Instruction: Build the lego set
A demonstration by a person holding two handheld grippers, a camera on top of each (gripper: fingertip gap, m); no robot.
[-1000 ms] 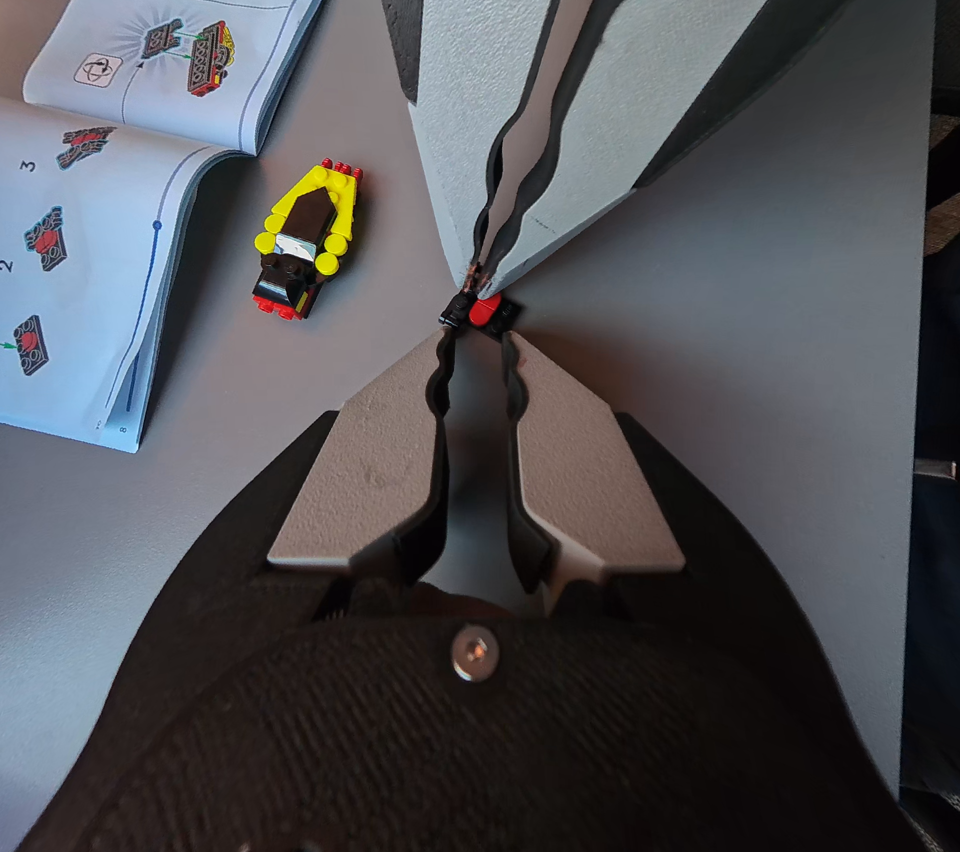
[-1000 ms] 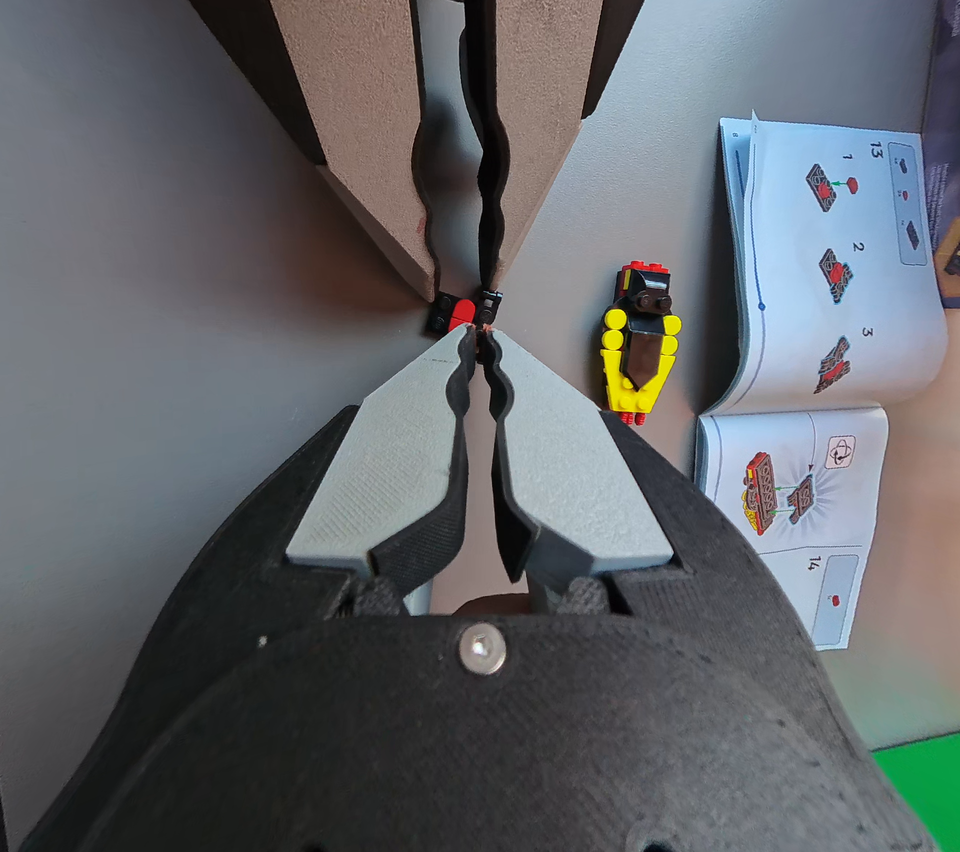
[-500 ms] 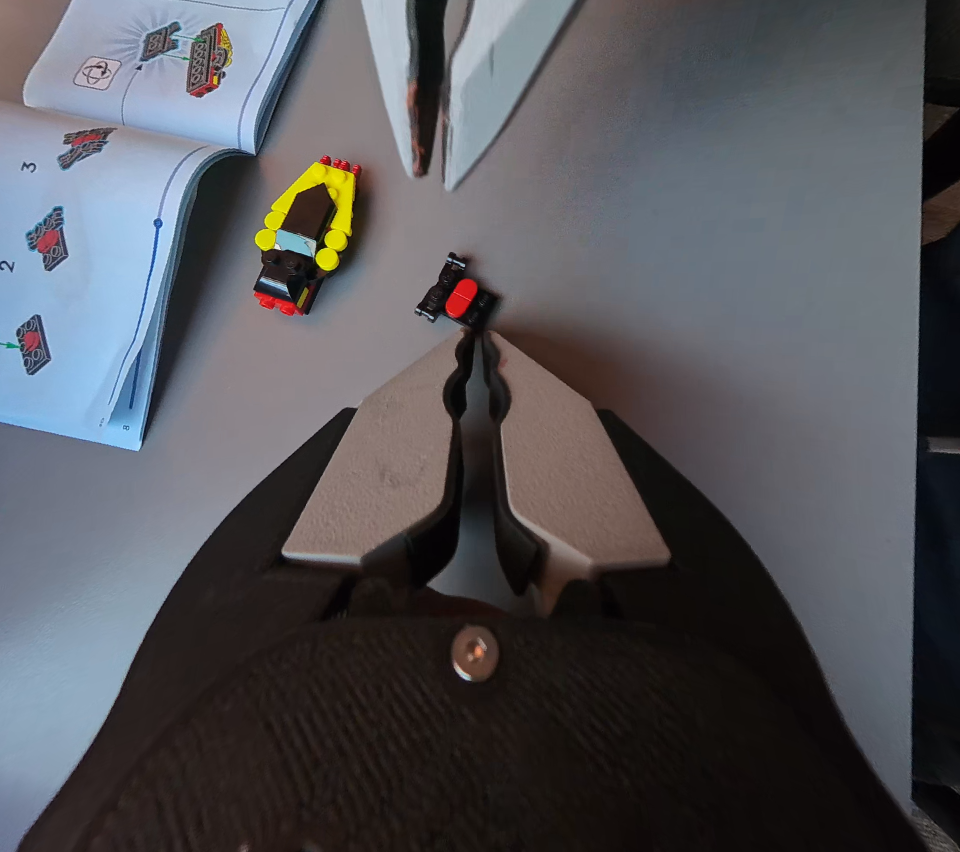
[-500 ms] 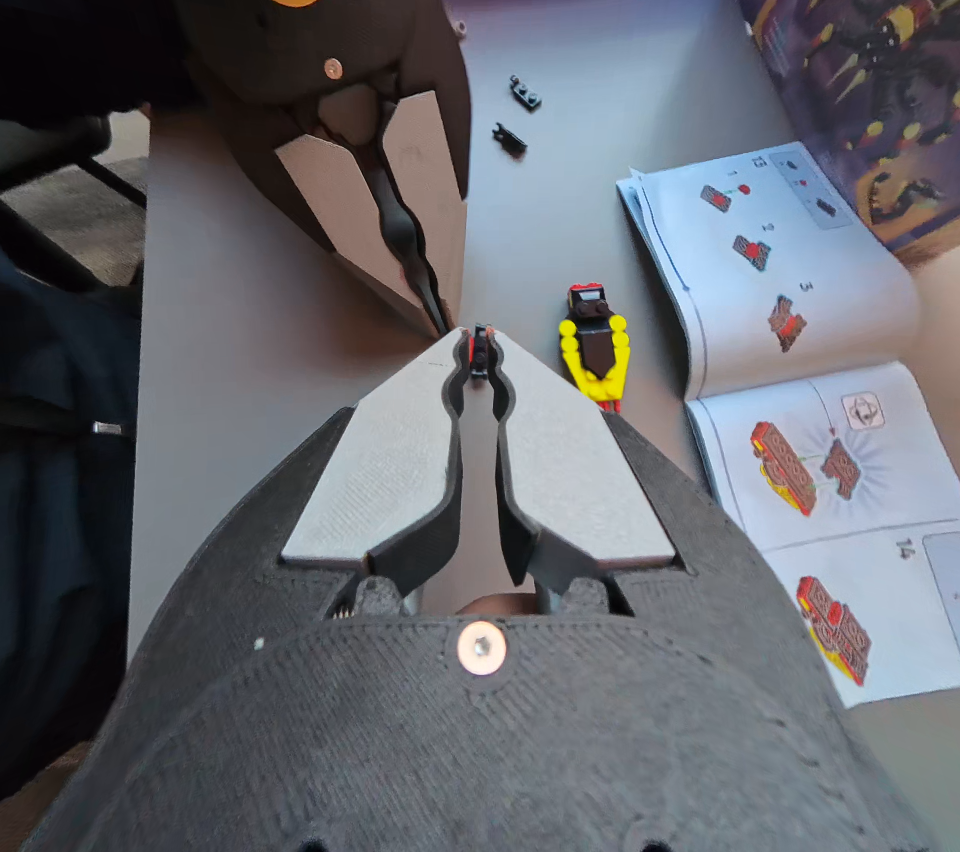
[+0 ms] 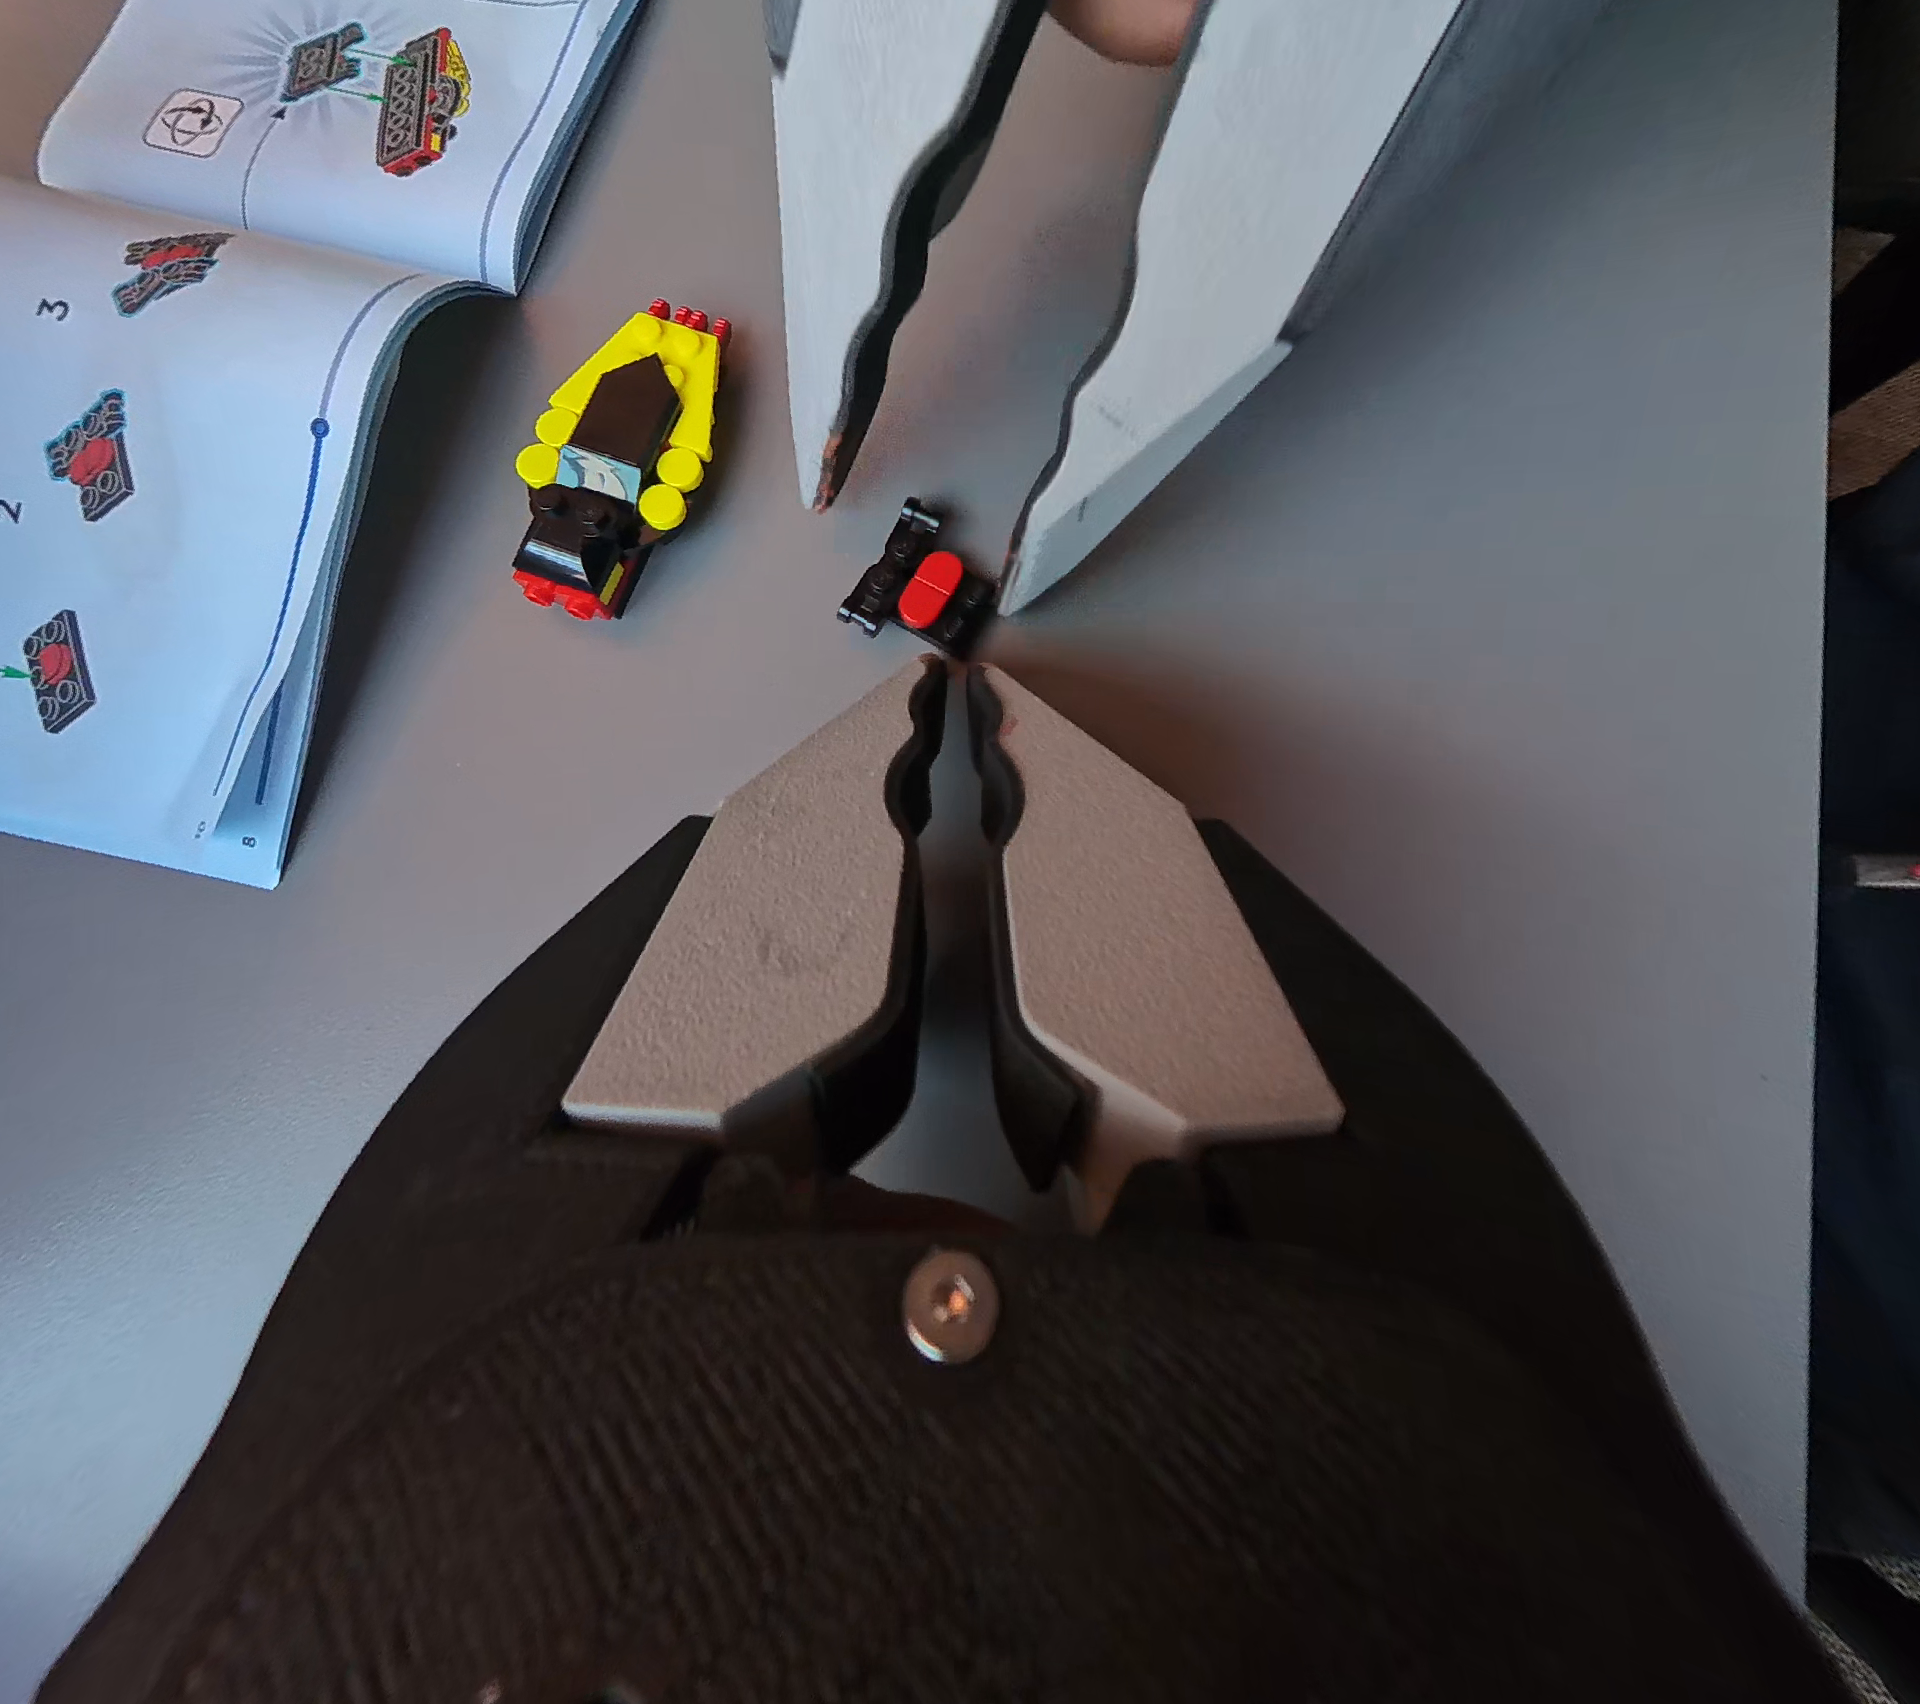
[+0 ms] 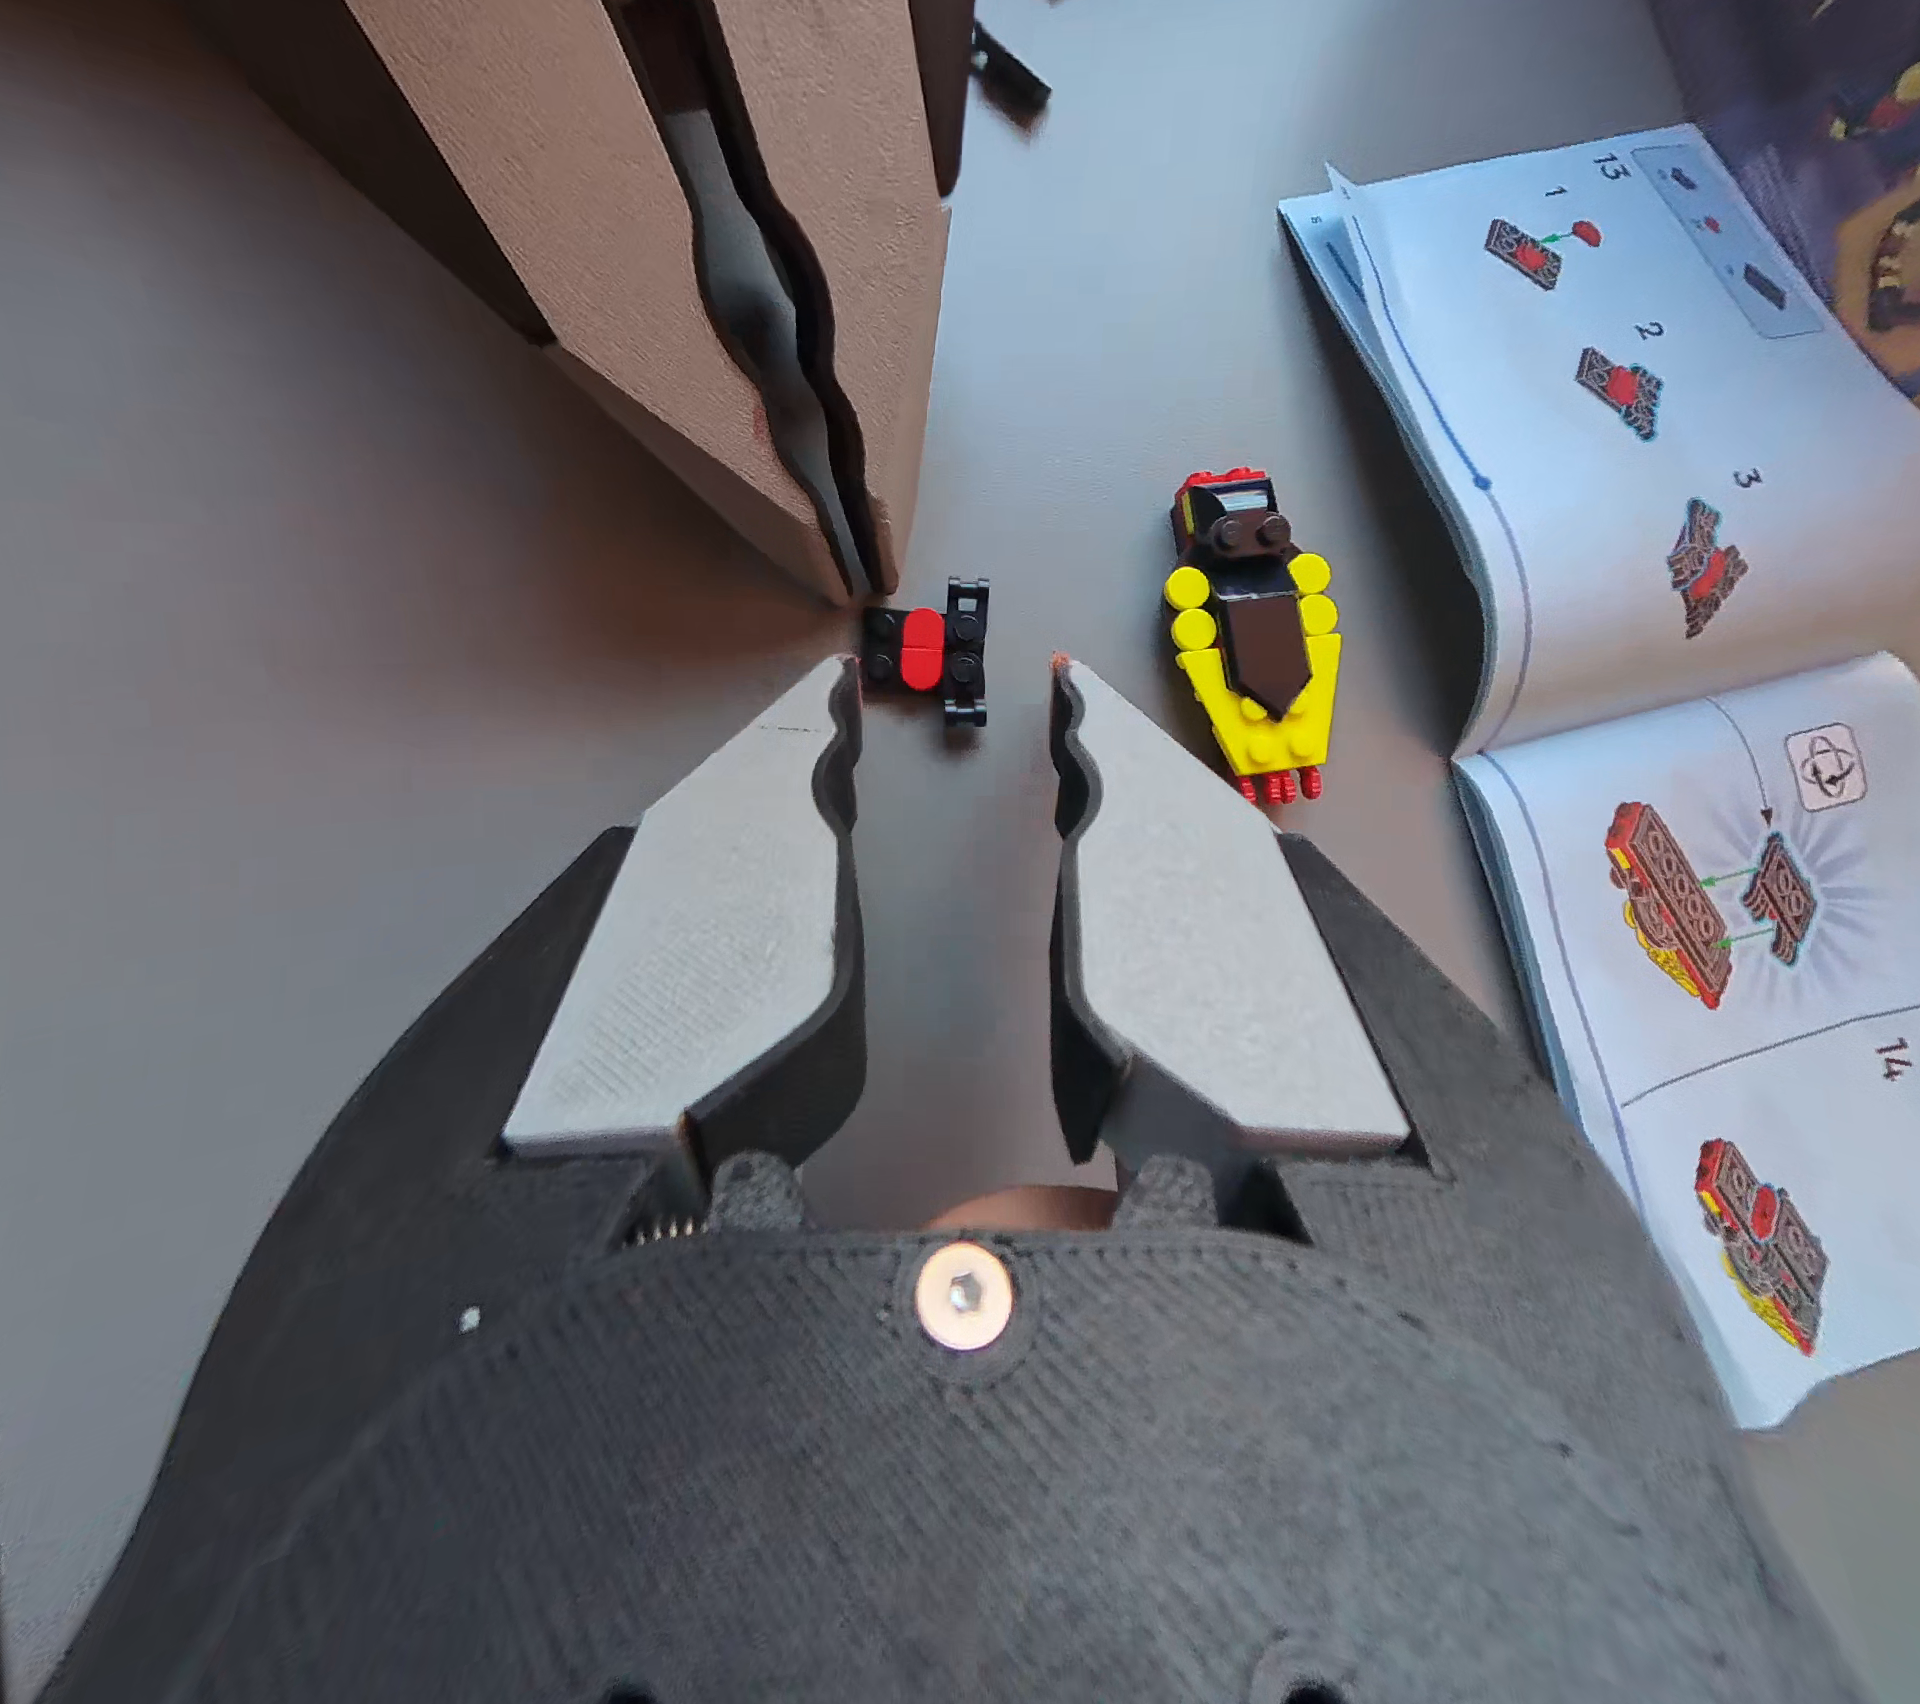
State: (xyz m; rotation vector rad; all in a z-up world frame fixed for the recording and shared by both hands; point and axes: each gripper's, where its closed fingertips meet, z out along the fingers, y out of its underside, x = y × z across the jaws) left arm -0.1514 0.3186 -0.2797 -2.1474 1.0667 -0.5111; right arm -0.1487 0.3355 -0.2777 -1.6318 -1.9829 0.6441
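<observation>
Two tools meet at the small black plate piece with a red tile (image 6: pixel 923 649) lying on the grey worktop (image 6: pixel 364 771): the right tool (image 6: pixel 951 683) is spread wide around it, the left tool (image 5: pixel 948 669) is pressed together beside it, and this tiny, light, hard, slippery piece looks best pinched by its long flat sides.

Both wrist cameras look steeply down, close over the desk (image 5: pixel 1455 719), facing each other across the same small black-and-red piece (image 5: pixel 920 582).

The right gripper (image 6: pixel 951 683) let go of the small black-and-red assembly (image 6: pixel 927 648), which lay on the worktop (image 6: pixel 364 719); the left gripper (image 5: pixel 948 673) narrowed to nearly closed.
</observation>
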